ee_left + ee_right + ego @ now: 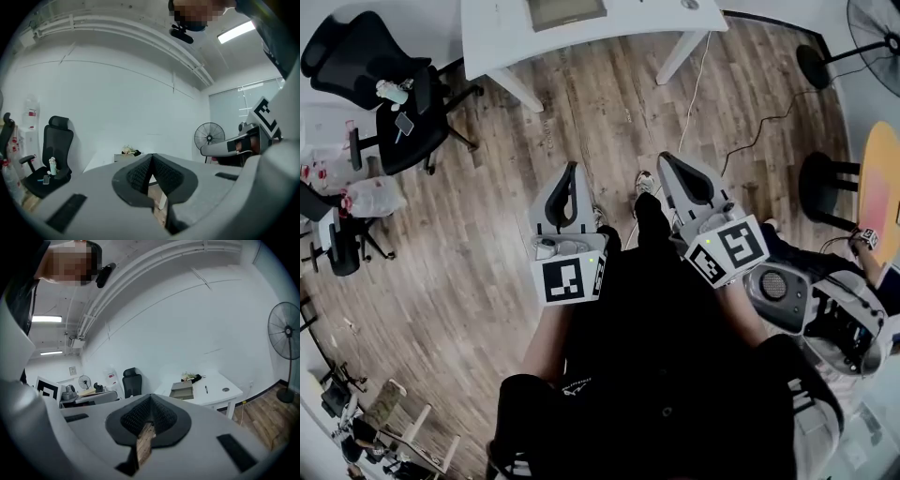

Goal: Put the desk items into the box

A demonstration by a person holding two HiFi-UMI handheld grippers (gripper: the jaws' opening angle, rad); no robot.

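You stand well away from the white desk [502,37], so nothing is in reach yet. You hold your left gripper [572,169] and right gripper [667,159] out in front, pointing toward the desk; I think you are getting ready to walk over. Both pairs of jaws are pressed together on nothing. The box [182,390] sits on the desk, with a pen [206,389] near it. The head view cuts off most of the desk, and the little pile [191,377] behind the box is too small to name.
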